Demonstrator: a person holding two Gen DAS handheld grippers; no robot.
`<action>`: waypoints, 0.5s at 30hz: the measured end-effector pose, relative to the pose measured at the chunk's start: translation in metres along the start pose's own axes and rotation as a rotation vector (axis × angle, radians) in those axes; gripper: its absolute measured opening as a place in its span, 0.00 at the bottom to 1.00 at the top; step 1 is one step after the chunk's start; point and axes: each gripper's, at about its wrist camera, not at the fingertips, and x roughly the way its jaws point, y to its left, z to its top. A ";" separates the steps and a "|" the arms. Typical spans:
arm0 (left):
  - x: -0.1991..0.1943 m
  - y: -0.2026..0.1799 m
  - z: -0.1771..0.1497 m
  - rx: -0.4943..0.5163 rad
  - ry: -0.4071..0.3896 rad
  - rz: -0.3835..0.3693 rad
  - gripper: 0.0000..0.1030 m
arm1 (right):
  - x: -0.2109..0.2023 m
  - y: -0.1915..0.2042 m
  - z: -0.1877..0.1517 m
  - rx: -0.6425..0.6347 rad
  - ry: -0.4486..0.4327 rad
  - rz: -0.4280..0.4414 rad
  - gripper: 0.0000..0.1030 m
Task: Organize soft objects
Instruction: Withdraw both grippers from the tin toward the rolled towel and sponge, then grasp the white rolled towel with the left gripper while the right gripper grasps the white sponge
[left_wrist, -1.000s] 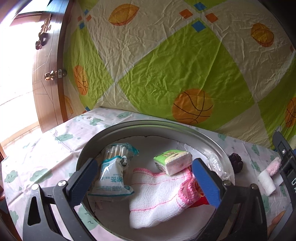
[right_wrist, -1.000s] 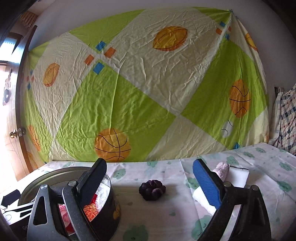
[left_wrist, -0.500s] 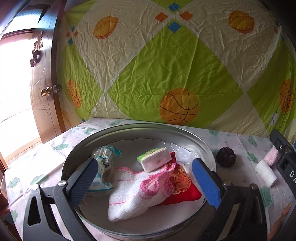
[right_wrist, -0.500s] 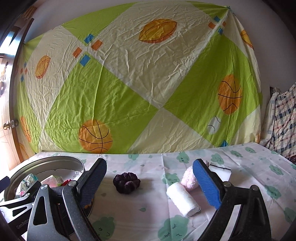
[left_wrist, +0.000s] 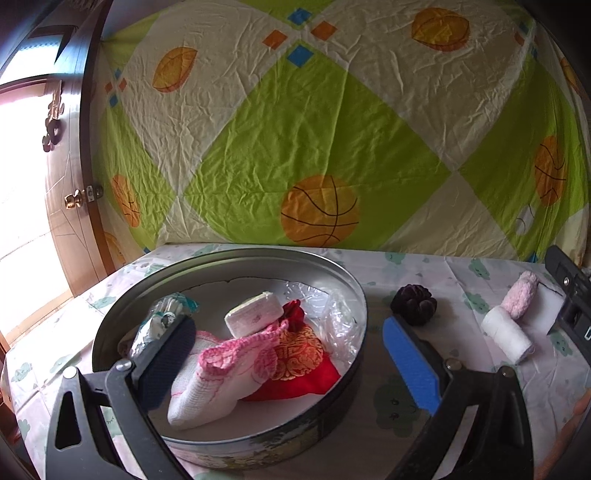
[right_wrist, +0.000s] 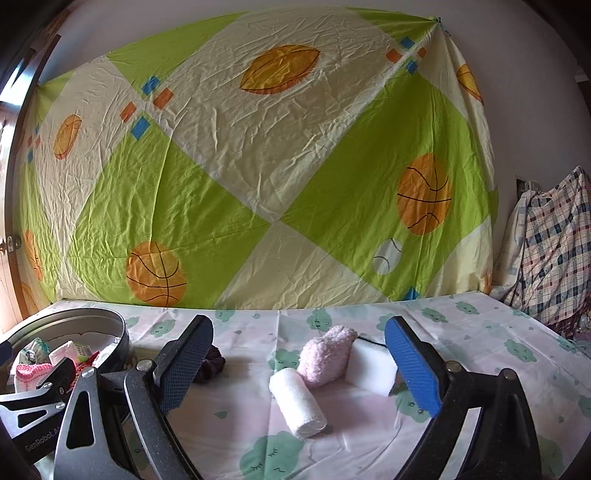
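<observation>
A round metal tin (left_wrist: 343, 273) on the table holds a white and pink knitted sock (left_wrist: 210, 380), a red embroidered pouch (left_wrist: 299, 354), a tissue pack (left_wrist: 255, 314) and a plastic packet (left_wrist: 162, 314). My left gripper (left_wrist: 288, 354) hovers open over the tin's near right part, holding nothing. To the right lie a dark purple scrunchie (left_wrist: 412, 304), a white cloth roll (right_wrist: 297, 402), a fluffy pink roll (right_wrist: 327, 354) and a white sponge block (right_wrist: 371, 365). My right gripper (right_wrist: 297, 363) stands open above these three, empty.
A green and cream sheet with basketball prints (right_wrist: 258, 166) hangs behind the table. A wooden door (left_wrist: 70, 192) stands at the left. Checked cloth (right_wrist: 550, 251) is piled at the far right. The tablecloth (right_wrist: 480, 332) has green cloud prints.
Both grippers have shifted to the right and pulled back. The left one now sits over the tin's right side; the right one has moved from the scrunchie to the rolls and sponge.
</observation>
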 end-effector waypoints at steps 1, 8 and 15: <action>-0.001 -0.004 0.000 0.008 -0.001 -0.003 1.00 | 0.000 -0.005 0.000 0.001 0.000 -0.008 0.93; -0.007 -0.033 0.001 0.051 -0.002 -0.038 1.00 | 0.001 -0.039 0.002 0.002 0.000 -0.064 0.93; -0.010 -0.067 0.001 0.126 -0.005 -0.069 1.00 | 0.004 -0.073 0.003 0.004 0.003 -0.118 0.93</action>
